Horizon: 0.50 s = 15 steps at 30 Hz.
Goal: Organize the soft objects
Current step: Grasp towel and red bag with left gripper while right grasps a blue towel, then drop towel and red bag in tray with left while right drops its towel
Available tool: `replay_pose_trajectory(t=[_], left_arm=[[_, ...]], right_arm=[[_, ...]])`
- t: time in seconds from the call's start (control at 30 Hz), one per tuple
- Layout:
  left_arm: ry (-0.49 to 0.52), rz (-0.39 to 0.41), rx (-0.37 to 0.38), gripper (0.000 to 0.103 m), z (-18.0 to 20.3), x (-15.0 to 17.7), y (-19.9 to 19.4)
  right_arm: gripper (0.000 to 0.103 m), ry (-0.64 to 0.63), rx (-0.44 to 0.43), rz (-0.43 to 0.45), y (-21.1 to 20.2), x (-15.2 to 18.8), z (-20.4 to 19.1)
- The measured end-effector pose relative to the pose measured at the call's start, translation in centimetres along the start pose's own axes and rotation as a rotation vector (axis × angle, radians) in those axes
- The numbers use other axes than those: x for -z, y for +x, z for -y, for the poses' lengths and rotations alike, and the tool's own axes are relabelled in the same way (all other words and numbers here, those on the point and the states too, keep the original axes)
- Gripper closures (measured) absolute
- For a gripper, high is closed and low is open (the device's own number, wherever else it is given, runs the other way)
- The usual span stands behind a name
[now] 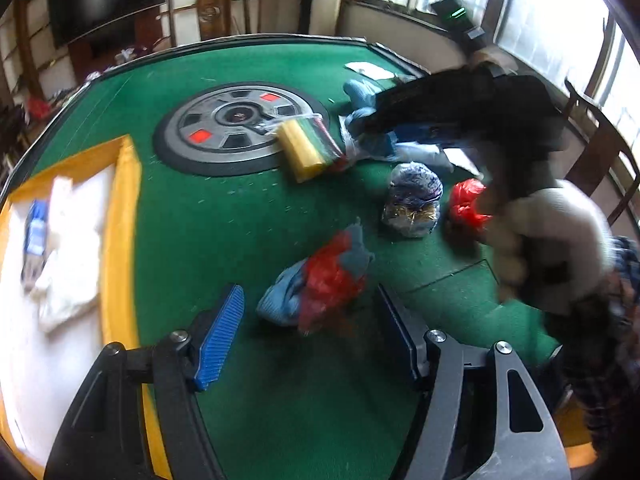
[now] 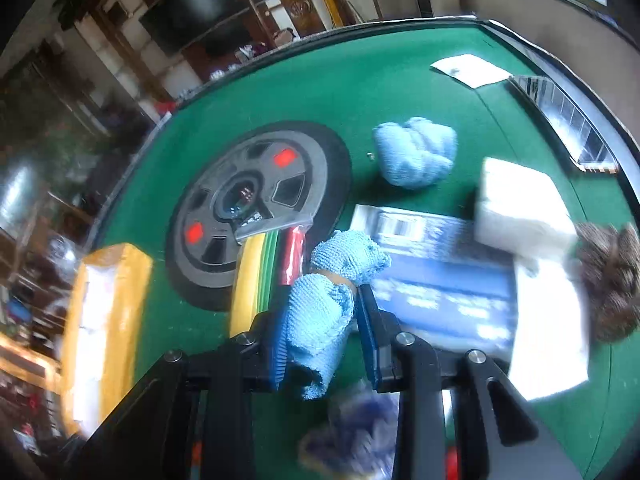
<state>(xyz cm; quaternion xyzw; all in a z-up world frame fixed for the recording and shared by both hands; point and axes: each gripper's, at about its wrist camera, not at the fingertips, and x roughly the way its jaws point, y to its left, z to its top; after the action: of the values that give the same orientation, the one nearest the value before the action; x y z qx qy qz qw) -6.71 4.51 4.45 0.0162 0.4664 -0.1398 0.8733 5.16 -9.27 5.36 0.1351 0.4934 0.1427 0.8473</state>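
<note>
Green felt is covering the surface (image 1: 240,220), and from the left wrist view the left hand-held gripper (image 1: 308,322) is hovering with its jaws spread wide around nothing, just short of a blue-and-red cloth bundle (image 1: 320,284). A yellow-rimmed tray (image 1: 124,216) is sitting at the left with white cloths inside. From the right wrist view, the right hand-held gripper (image 2: 322,320) is pinching a light blue towel (image 2: 320,312) between its pads, lifted above the felt, while another blue towel (image 2: 416,152) is lying farther off beside the grey round centre plate (image 2: 256,208).
</note>
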Motion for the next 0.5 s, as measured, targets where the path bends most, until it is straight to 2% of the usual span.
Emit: replay_pose_trajectory(t=[0.17,0.2,0.23,0.27,0.3,0.37,0.5], left_arm=[[0.085,-0.066,-0.047,0.037,2.1,-0.7,3.9],[0.09,-0.089,-0.04,0.043,2.2,-0.6,4.5],[0.087,-0.053,-0.04,0.056,2.3,-0.6,4.2],[0.077,-0.051,-0.033,0.066,2.1,-0.6,3.9],[0.049,-0.055,-0.009,0.068,1.7,-0.6,3.7],[-0.022,-0.03,0.057,0.068,0.8,-0.4,2.6],[-0.112,0.036,0.129,0.068,-1.4,0.3,-1.1]], right_arm=[[0.075,0.009,-0.076,0.034,-4.2,1.5,1.7],[0.075,0.004,-0.084,0.041,-5.0,1.9,1.8],[0.075,0.0,-0.086,0.045,-5.0,1.8,1.5],[0.075,-0.008,-0.091,0.051,-5.6,2.1,1.5],[0.075,-0.018,-0.095,0.057,-6.0,2.4,1.4],[0.075,-0.039,-0.102,0.067,-6.8,3.0,1.0],[0.075,-0.076,-0.131,0.063,-6.5,3.7,-1.2]])
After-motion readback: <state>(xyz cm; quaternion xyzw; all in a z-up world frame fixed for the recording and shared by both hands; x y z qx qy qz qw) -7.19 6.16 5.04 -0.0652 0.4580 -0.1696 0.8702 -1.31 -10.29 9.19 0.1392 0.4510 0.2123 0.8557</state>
